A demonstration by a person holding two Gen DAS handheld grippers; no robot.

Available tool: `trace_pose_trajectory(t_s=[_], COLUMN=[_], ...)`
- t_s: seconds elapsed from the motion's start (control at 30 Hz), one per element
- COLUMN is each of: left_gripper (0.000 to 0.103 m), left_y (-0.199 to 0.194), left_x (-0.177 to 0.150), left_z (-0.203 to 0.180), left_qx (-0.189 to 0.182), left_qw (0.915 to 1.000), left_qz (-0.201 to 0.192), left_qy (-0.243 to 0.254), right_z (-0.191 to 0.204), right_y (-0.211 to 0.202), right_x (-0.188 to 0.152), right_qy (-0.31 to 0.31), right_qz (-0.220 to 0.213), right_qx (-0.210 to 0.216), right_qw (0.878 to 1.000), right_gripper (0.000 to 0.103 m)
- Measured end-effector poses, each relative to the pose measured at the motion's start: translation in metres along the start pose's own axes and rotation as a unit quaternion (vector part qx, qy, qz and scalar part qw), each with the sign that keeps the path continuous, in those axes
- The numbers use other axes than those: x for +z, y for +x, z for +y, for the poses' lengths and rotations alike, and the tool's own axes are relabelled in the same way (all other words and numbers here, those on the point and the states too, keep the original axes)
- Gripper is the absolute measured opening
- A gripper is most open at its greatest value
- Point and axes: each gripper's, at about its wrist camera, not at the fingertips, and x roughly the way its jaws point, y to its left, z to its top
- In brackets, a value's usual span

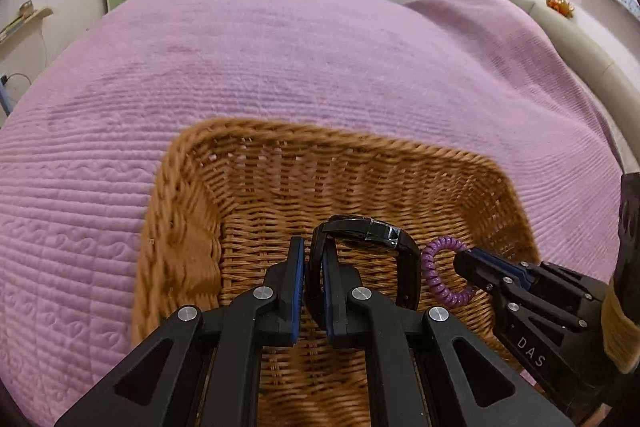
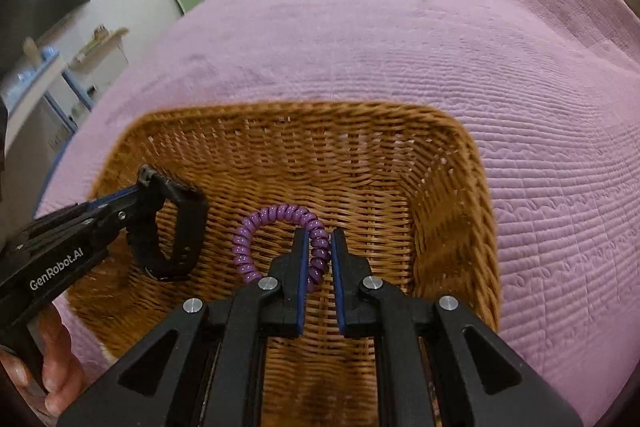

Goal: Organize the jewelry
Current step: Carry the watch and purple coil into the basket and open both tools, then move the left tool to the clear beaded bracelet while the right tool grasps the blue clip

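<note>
1. L gripper (image 1: 314, 267): its two jaws are nearly closed, w/ just a thin gap. The strap of the black watch (image 1: 372, 235) sits in that gap, so the watch is pinched there.
2. The watch loops up past the jaw tips and bends round to the R of them. From the R wrist cam the watch (image 2: 176, 227) hangs at the tips of the L gripper (image 2: 138, 193).
3. R gripper (image 2: 320, 251): jaws a bit apart, about as wide as the coil. The purple coil bracelet (image 2: 276, 217) runs btwn them. Both blue pads look like they touch it, but I can't tell how tight.
4. Most of the coil curls out in front of the R jaws and off to their L side. In the L wrist cam the coil (image 1: 436, 269) sits at the tips of the R gripper (image 1: 466, 261), just R of the watch.
5. Both things are over the inside of the brown wicker basket (image 2: 452, 187). Basket floor is right under both sets of jaws.
6. Basket (image 1: 180, 227) sits on a pink-purple bed cover (image 1: 280, 67), which spreads out ahead of the jaws.
7. A hand (image 2: 52, 359) holds the L gripper's handle, low on the L side of the R cam.
</note>
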Motion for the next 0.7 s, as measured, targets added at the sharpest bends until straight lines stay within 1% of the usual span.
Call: trace_pose_trajectory(t_s=[0.07, 0.1, 0.2, 0.23, 0.27, 0.3, 0.33, 0.47, 0.53, 0.57, 0.63, 0.67, 0.7], left_gripper=[0.01, 0.014, 0.017, 0.022, 0.026, 0.031, 0.032, 0.034, 0.039, 0.039, 0.04, 0.041, 0.043], left_y=[0.006, 0.007, -0.002, -0.006, -0.013, -0.021, -0.03, -0.075, -0.101, -0.115, -0.146, -0.157, -0.171], left_x=[0.001, 0.001, -0.001, 0.0, -0.003, -0.003, -0.006, -0.019, -0.027, -0.033, -0.049, -0.052, -0.061], left_z=[0.0, -0.001, 0.0, 0.001, 0.002, 0.002, 0.004, 0.007, 0.01, 0.009, 0.006, 0.008, 0.006], left_qx=[0.005, 0.01, 0.004, 0.001, -0.001, -0.004, -0.009, -0.056, -0.078, -0.086, -0.094, -0.094, -0.093], left_qw=[1.0, 0.9999, 0.9998, 0.9998, 0.9997, 0.9996, 0.9993, 0.9966, 0.9939, 0.9922, 0.989, 0.9881, 0.9867], left_qz=[0.006, 0.008, -0.005, -0.009, -0.012, -0.019, -0.028, -0.057, -0.075, -0.087, -0.108, -0.115, -0.123], left_qy=[0.005, 0.009, 0.017, 0.019, 0.02, 0.021, 0.022, 0.02, 0.019, 0.023, 0.038, 0.043, 0.049], right_z=[-0.001, -0.002, -0.005, -0.006, -0.007, -0.009, -0.01, -0.014, -0.017, -0.017, -0.012, -0.011, -0.009], right_y=[0.007, 0.009, 0.009, 0.007, 0.003, -0.002, -0.007, -0.039, -0.062, -0.074, -0.094, -0.109, -0.12], right_x=[-0.002, -0.002, -0.003, -0.004, -0.005, -0.006, -0.009, -0.022, -0.033, -0.04, -0.049, -0.059, -0.063], right_qy=[-0.001, 0.001, 0.009, 0.009, 0.009, 0.009, 0.011, 0.025, 0.03, 0.029, 0.025, 0.021, 0.018], right_qz=[0.009, 0.011, 0.005, 0.0, -0.006, -0.011, -0.014, -0.038, -0.055, -0.063, -0.078, -0.09, -0.096], right_qx=[-0.001, 0.002, 0.019, 0.019, 0.017, 0.013, 0.012, 0.035, 0.047, 0.048, 0.051, 0.05, 0.048], right_qw=[1.0, 1.0, 1.0, 1.0, 1.0, 1.0, 1.0, 0.998, 0.997, 0.996, 0.995, 0.994, 0.994], right_gripper=[0.013, 0.014, 0.014, 0.017, 0.026, 0.031, 0.034, 0.034, 0.036, 0.037, 0.04, 0.041, 0.041])
